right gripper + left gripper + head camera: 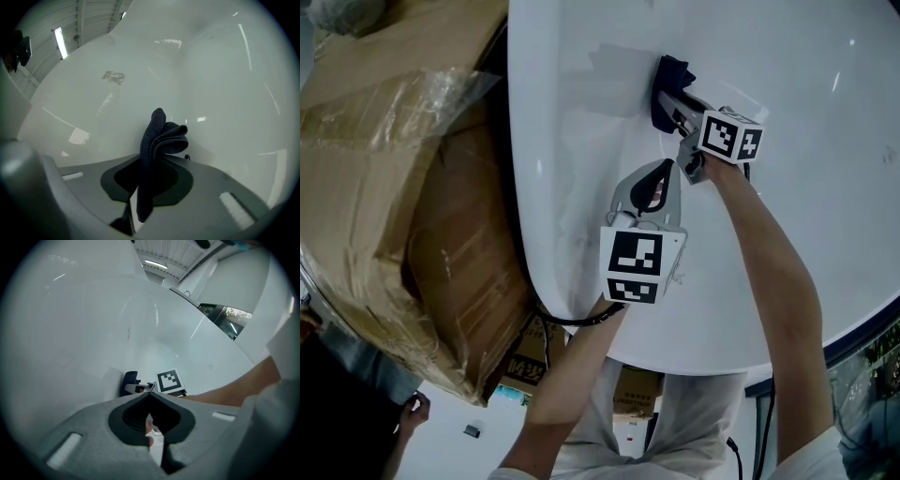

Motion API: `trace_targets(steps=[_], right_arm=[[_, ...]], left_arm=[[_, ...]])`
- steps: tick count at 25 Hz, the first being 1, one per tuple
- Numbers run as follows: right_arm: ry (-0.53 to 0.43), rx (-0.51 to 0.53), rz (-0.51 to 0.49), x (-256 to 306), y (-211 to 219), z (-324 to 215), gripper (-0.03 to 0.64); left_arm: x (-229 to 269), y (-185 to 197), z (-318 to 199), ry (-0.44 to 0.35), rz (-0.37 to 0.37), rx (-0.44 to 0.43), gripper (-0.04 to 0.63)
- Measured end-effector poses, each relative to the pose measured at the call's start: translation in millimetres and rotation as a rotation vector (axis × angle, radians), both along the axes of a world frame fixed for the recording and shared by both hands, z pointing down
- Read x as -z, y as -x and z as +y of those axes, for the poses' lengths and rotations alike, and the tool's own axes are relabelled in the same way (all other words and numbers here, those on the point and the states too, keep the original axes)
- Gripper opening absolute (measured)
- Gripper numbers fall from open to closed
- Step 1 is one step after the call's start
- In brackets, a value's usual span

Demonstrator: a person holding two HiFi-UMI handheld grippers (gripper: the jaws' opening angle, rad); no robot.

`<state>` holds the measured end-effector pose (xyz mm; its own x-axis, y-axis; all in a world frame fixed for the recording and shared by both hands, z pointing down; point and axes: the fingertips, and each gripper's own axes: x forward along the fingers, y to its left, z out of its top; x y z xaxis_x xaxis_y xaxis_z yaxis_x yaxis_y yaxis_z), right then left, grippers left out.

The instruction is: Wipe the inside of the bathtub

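Observation:
The white bathtub [825,234] fills most of the head view, its glossy inner wall [140,79] curving ahead in the right gripper view. My right gripper [667,101] is shut on a dark blue cloth [672,77], which bunches up past the jaw tips [161,136] against the tub's inner wall. My left gripper [660,167] hangs just below and beside it with its jaws shut and nothing between them [151,393]. In the left gripper view the cloth [130,381] and the right gripper's marker cube [169,381] lie just ahead.
A large plastic-wrapped cardboard box [394,187] stands tight against the tub's left rim [520,216]. More small boxes [530,361] lie on the floor below. A cable [572,321] hangs by the tub's near edge. Another person's hand [414,408] shows at bottom left.

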<state>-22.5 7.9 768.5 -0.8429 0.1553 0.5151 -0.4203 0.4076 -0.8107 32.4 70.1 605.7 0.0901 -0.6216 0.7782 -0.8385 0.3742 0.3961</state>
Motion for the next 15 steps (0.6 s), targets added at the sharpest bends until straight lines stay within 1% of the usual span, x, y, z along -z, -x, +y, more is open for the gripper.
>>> trace_targets(steps=[5,9,15], right_arm=[[0.004,0.027,-0.008,1.2,5.8,6.8,0.049],[0.009,0.068,-0.031,7.7,15.5,10.5,0.048],[0.045,0.062,-0.065,19.5,16.0,11.1,0.048]], left_arm=[[-1.0,0.9,2.4,0.007,0.008,0.014,-0.002],[1.1,3.9,2.5,0.007,0.006,0.027,-0.002],[5.2,2.6,7.2,0.024,0.012,0.038,-0.002]])
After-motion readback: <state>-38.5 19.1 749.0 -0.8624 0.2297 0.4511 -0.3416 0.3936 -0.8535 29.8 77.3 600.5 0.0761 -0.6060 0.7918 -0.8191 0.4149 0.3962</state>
